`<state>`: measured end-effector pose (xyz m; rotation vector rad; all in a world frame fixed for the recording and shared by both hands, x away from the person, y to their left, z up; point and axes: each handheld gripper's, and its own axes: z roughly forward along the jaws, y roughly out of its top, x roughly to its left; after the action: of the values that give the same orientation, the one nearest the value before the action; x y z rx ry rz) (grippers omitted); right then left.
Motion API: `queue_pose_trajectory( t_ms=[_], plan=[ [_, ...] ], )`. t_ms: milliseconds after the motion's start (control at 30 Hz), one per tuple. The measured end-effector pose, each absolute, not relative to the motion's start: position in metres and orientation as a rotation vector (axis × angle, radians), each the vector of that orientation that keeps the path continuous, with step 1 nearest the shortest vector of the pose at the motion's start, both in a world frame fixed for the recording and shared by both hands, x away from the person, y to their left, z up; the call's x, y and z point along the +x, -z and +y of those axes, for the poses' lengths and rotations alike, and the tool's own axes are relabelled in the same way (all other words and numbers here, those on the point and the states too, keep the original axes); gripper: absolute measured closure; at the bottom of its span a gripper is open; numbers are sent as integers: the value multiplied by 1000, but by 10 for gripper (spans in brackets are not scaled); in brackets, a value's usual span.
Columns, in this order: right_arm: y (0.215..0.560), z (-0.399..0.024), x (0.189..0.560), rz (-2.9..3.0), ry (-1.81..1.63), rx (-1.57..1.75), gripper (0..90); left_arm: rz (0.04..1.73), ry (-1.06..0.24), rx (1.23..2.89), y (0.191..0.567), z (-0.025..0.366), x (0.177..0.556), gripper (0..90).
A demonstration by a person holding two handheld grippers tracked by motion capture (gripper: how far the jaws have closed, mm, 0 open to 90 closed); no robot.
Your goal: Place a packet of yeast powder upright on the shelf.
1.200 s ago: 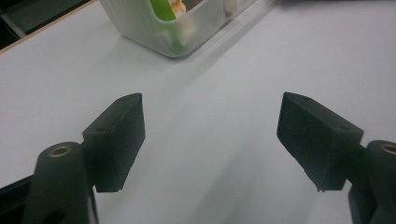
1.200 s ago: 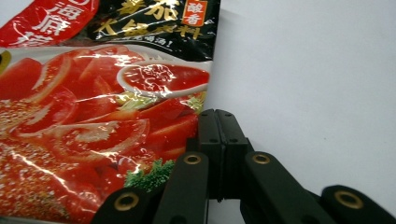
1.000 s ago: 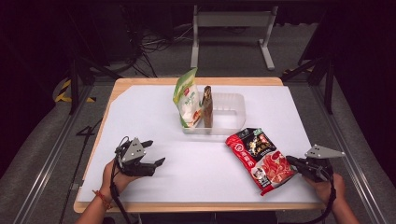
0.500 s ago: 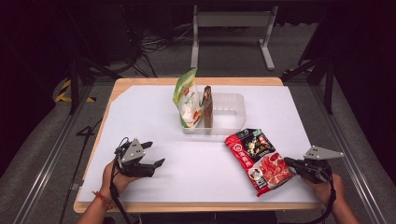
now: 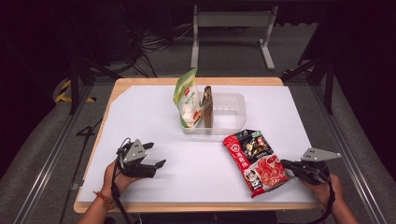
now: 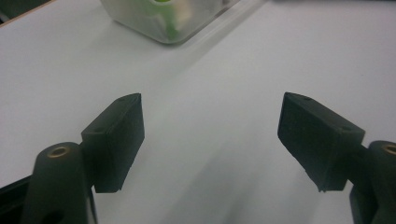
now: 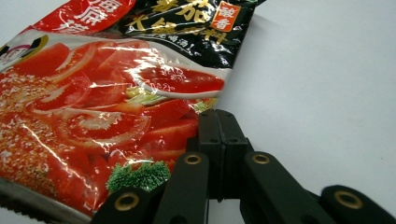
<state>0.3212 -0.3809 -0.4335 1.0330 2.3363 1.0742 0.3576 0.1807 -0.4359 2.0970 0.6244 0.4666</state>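
Right gripper: jaws pressed together, tips at the right edge of the red sauce packet; whether they pinch its rim cannot be told
Left gripper: jaws spread wide over bare sheet, holding nothing
Red sauce packet: one, lying flat at the near right, just in front of the clear tray
Clear tray: one, mid-table, holding two upright packs
Green-and-white bag: one, standing at the tray's left end
Dark slim packet: one, upright beside the bag
Surface: wooden table under a white sheet
Room: dim, grey floor, metal frame and cables behind
Hands: two
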Motion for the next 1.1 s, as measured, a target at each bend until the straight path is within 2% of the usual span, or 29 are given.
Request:
queue_pose_trajectory(
  t_ms=[1100],
  plan=[
    [430, -343, 305, 2528, -1183, 788, 900, 644, -452, 2086, 437, 184, 360, 231]
  ],
)
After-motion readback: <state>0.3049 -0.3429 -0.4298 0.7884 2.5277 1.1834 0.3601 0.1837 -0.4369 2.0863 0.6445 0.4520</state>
